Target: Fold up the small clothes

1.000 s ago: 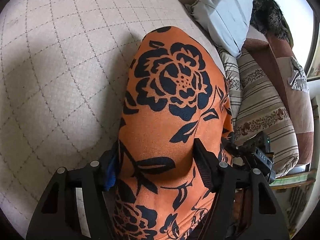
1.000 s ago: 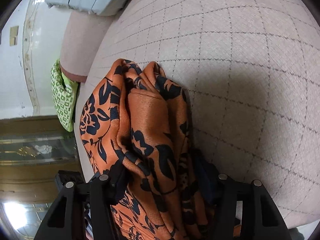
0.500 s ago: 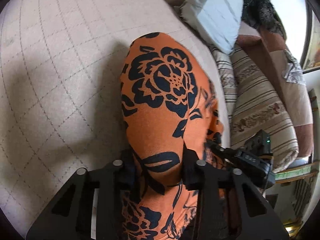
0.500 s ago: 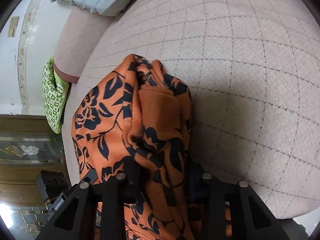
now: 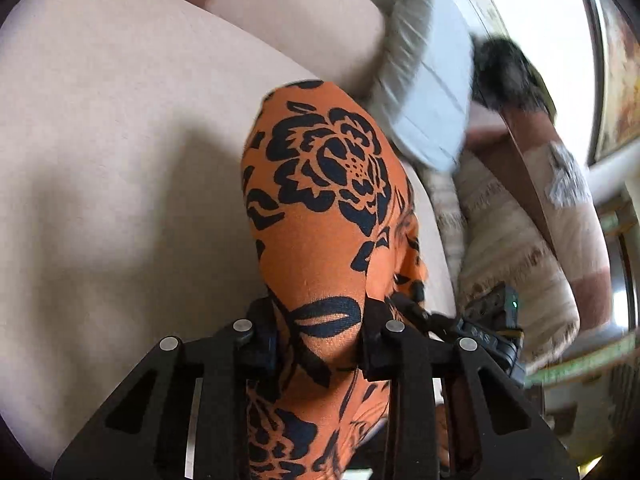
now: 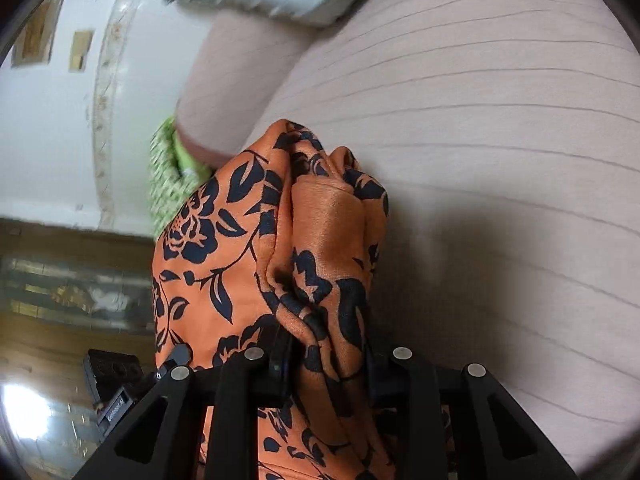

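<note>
Beige sofa cushion (image 5: 100, 140), orange floral garment (image 5: 320, 216) pinched between left claw (image 5: 320, 344) pads

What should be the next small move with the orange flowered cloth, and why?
Probably carry the orange flowered cloth forward over the beige cushion and lay it down flat. Both the left tool and the right tool have just been closing and now pinch bunched fabric, which hangs crumpled between them, so it needs spreading before any fold.
</note>
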`<control>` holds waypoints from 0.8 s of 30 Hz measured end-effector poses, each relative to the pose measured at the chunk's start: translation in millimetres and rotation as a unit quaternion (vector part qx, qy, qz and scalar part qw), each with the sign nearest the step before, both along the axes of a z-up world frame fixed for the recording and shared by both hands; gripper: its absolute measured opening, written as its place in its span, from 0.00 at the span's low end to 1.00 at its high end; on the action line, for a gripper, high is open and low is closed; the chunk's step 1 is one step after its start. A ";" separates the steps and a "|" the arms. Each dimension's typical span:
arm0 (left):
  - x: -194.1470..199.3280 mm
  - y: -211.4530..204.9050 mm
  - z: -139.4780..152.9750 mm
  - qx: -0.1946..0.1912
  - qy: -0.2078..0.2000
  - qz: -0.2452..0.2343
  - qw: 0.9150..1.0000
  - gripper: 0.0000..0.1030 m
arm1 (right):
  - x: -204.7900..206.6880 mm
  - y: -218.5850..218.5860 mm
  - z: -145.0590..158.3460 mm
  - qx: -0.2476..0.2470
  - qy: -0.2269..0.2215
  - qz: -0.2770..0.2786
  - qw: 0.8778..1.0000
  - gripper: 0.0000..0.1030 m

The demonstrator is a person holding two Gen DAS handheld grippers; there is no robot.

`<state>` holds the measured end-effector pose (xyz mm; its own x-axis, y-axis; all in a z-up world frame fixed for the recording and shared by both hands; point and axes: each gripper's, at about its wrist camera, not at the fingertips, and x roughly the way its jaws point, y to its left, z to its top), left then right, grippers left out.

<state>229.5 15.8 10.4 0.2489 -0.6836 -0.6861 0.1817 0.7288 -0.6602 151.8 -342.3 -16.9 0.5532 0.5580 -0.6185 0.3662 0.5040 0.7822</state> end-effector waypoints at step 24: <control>-71.1 49.1 -55.7 0.094 0.068 0.071 0.991 0.60 | -29.7 45.7 -16.5 -0.081 -0.008 0.125 0.989 0.42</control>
<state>158.4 64.9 -45.3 0.2293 -0.5052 -0.8320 -0.0130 0.8531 -0.5216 122.2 -296.6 -33.4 0.4211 0.5731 -0.7030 0.2021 0.6963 0.6887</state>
